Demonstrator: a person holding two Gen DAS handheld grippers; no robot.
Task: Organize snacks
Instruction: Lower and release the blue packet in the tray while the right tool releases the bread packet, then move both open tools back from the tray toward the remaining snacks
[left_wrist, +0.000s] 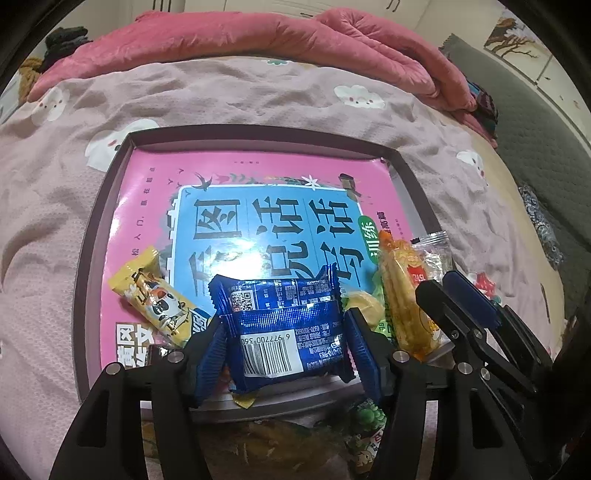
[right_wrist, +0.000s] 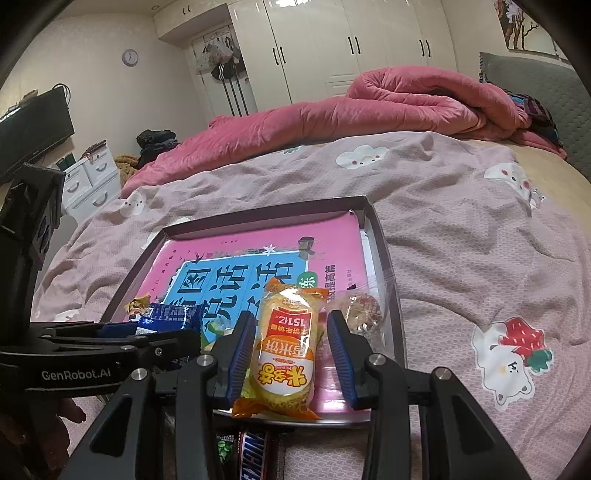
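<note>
Yellow cow-print snack bar (left_wrist: 157, 295) lying at the left inside the shallow dark-rimmed cardboard tray (left_wrist: 258, 131) on the bed. Left hand-held gripper (left_wrist: 286, 339) clamped on a shiny blue foil snack packet (left_wrist: 284, 328) above the tray's near edge. Right hand-held gripper (right_wrist: 291, 354) parted around a yellow-orange rice cracker pack (right_wrist: 286, 347), left pad touching, right pad just clear.

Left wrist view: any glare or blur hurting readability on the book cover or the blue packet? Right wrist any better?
Left wrist: a soft white glare patch washes the book cover just above the blue packet, whose foil glints but whose barcode stays legible; strong fisheye bowing on the tray rim. Right wrist: no glare on the yellow packet, print sharp; the room behind looks evenly lit.
</note>
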